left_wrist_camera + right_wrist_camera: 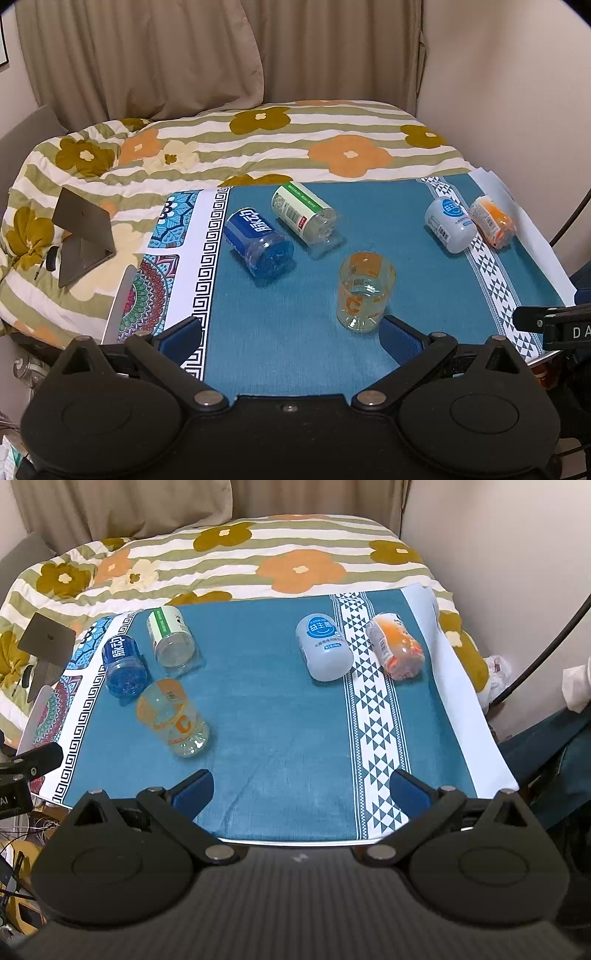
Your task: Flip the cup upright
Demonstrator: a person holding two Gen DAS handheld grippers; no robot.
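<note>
I see bare teal tablecloth (266,686) right of the clear orange-printed plastic cup (173,720); just left and behind it lie a blue-labelled bottle-cup (123,664) and green-labelled clear cup (170,640), crowding that side

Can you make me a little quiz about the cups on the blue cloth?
1. True or false: both the left gripper and the right gripper hold nothing.
2. How many cups lie on the blue cloth? A) three B) five C) seven
3. Fill in: the cup nearest the left gripper is the clear one with ____ print, the orange-print cup.

Key: 1 true. 2 B: orange-print cup, blue cup, green-label cup, white cup, orange cup. 3 orange.
</note>
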